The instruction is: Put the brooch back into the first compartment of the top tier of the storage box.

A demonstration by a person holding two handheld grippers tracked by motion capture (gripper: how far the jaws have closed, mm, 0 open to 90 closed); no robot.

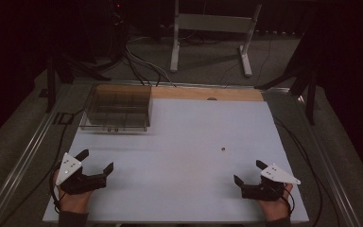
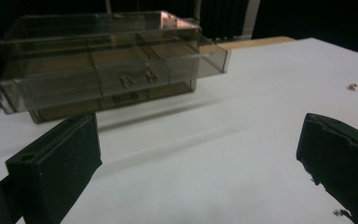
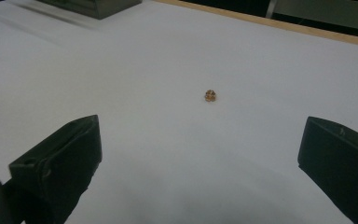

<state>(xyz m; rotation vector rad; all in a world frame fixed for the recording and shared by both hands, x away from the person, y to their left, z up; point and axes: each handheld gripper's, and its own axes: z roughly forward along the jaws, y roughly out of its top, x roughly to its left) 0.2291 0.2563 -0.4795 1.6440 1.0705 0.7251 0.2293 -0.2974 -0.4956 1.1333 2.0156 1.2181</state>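
Two hand-held grippers rest near the desk's [image 1: 179,189] front edge, the left hand-held gripper [image 1: 96,162] and the right hand-held gripper [image 1: 248,172] both with jaws wide apart and empty, while a small brown bead [image 1: 222,149] lies alone toward the right edge, ahead of the right one. Picking it up likely calls for straddling it squarely and closing slowly, since so tiny a piece could skid away. Open white surface surrounds it, with the clear drawer box [image 1: 116,109] well apart at the far left corner.
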